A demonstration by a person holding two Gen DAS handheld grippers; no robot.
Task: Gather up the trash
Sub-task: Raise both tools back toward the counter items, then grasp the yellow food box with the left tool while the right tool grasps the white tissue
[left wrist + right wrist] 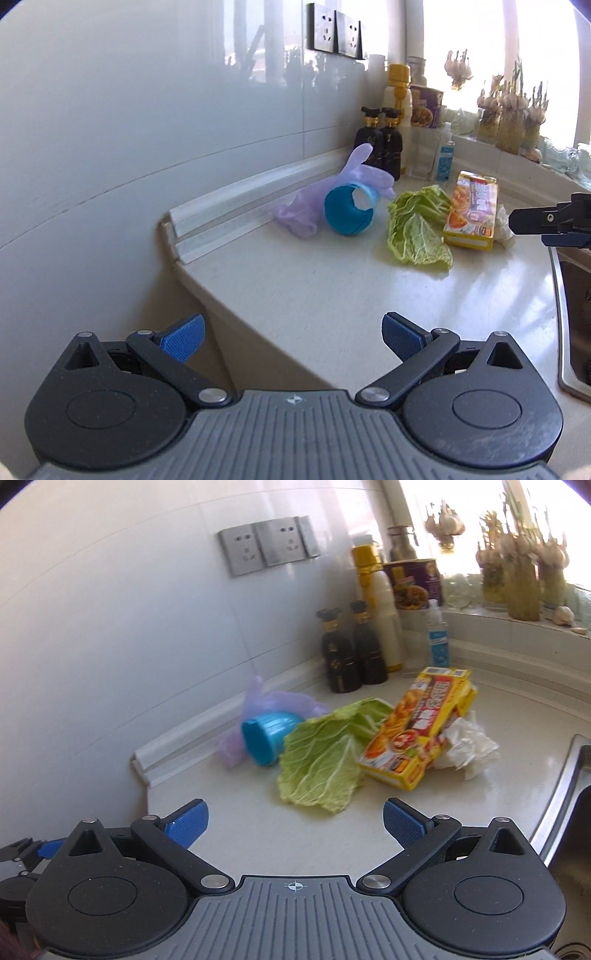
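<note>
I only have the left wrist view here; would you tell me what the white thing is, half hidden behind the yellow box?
Observer: From the right wrist view it is a crumpled white tissue, lying against the far side of the yellow box.
Operator: Thank you. Is the right gripper holding anything? I see only a black tip of it.
Observer: No. The right gripper is open, with nothing between its blue pads.
Operator: Does the blue container have a closed end?
Observer: Yes. The blue container lies on its side, and its flat closed end faces the right wrist camera.
</note>
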